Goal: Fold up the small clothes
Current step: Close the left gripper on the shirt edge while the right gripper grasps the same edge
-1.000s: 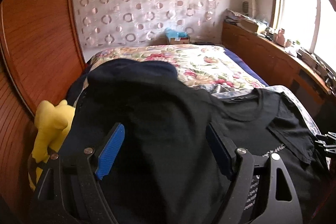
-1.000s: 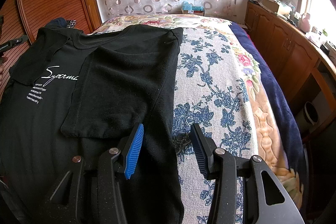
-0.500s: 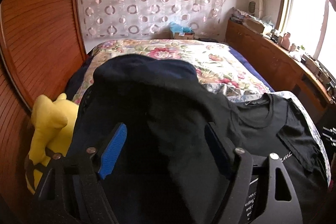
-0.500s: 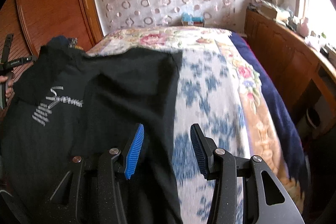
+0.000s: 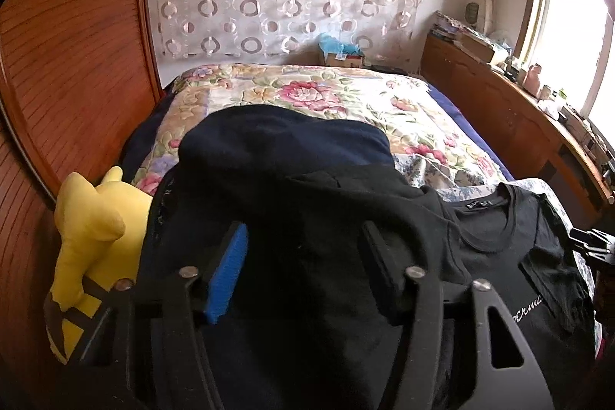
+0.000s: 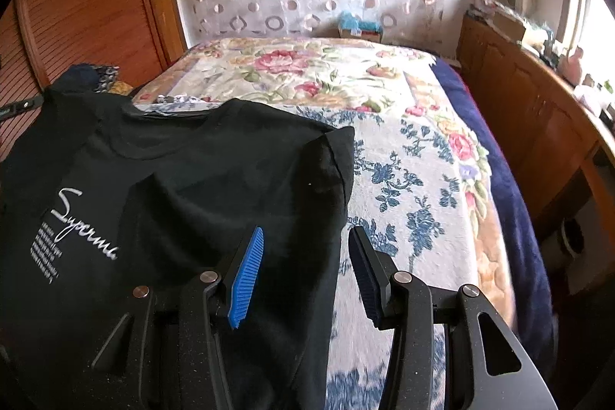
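Left wrist: I see left tool point(image 5: 303, 264) jaws apart and just been closing, black fabric bunched between them. Right wrist: right tool point(image 6: 305, 264) jaws apart over the edge of the black T-shirt point(image 6: 184, 187), shirt at 10 o'clock on the bed point(image 6: 415, 179).

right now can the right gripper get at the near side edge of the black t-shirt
Probably yes: the right gripper is open, its jaws either side of the black t-shirt edge on the bedspread, with nothing between.
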Demonstrator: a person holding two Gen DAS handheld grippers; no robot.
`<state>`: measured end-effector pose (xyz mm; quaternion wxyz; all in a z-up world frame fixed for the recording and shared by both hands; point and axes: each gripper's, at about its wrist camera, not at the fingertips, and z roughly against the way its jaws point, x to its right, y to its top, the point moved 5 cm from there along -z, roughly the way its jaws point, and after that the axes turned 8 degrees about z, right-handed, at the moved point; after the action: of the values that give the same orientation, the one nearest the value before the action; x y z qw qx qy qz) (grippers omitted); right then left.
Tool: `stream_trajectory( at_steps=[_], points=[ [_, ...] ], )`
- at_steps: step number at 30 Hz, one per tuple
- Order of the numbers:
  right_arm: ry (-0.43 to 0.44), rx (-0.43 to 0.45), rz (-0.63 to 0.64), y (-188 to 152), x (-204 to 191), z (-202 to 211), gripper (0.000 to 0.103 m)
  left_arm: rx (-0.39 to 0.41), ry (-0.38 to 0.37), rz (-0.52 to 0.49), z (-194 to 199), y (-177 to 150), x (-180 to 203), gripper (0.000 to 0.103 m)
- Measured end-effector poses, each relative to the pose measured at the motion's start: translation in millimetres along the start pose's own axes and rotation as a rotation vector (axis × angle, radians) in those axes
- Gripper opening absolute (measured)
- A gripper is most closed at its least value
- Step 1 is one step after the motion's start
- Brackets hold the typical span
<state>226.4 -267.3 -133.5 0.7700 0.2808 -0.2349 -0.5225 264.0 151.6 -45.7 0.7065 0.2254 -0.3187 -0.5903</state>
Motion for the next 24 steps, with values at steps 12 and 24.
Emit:
stream_trajectory(
  at_steps=[12, 24],
  points=[
    [-0.015, -0.051, -0.037, 17, 5, -20, 0.048, -0.027, -0.03, -0.017, -15, 4, 11, 0.021],
    [-0.011, -0.048, -0.025, 21, 7, -20, 0.048, 0.091, -0.13, -0.157, 47, -19, 55, 0.004]
  ],
)
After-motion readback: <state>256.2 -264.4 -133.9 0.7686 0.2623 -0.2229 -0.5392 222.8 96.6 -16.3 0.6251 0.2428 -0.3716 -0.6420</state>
